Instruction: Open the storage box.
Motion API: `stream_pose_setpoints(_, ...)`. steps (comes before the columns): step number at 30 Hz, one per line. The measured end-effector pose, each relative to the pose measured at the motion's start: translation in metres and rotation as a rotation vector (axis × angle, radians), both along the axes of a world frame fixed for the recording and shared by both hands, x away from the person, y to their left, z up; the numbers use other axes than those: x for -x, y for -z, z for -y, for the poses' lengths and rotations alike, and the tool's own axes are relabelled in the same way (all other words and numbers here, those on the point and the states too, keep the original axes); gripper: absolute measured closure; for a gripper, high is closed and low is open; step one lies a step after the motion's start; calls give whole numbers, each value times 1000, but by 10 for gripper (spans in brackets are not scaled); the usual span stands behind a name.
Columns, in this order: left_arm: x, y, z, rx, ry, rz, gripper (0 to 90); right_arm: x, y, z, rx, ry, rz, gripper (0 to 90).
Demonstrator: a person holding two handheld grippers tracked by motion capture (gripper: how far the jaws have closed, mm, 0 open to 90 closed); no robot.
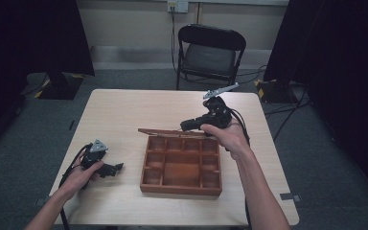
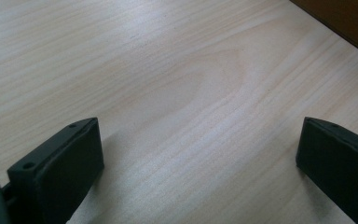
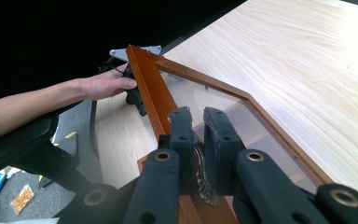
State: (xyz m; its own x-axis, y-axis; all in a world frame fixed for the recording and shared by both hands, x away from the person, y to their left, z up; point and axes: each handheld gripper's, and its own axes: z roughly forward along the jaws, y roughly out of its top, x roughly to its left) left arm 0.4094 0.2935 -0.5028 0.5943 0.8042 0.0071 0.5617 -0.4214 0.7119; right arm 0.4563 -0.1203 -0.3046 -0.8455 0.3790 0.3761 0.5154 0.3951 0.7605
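Note:
A brown wooden box [image 1: 181, 165] with several compartments stands open on the light table [image 1: 124, 110]. Its glass-paned lid [image 1: 172, 132] is lifted to about level with the high view, so it shows edge-on. My right gripper [image 1: 188, 125] is shut on the lid's front edge. In the right gripper view the jaws of that gripper [image 3: 198, 119] pinch the wooden frame [image 3: 151, 88] at a small metal clasp. My left gripper [image 1: 117, 167] lies on the table left of the box. That left gripper [image 2: 200, 149] stands wide open over bare wood, with the box corner [image 2: 349, 23] farther off.
A black folding chair [image 1: 210, 52] stands behind the table's far edge. Dark curtains hang at both sides, and cables run over the grey floor at the right. Bare tabletop lies left of and behind the box.

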Motion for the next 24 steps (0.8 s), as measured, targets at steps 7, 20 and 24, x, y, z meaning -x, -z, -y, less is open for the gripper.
stream_pose_setpoints(7, 0, 0, 0, -3, 2, 0, 0, 0, 0, 0, 0, 2, 0, 828)
stream_pose_setpoints(20, 0, 0, 0, -3, 2, 0, 0, 0, 0, -1, 2, 3, -3, 828)
stream_pose_setpoints(24, 0, 0, 0, -3, 2, 0, 0, 0, -1, -1, 6, 3, -2, 828)
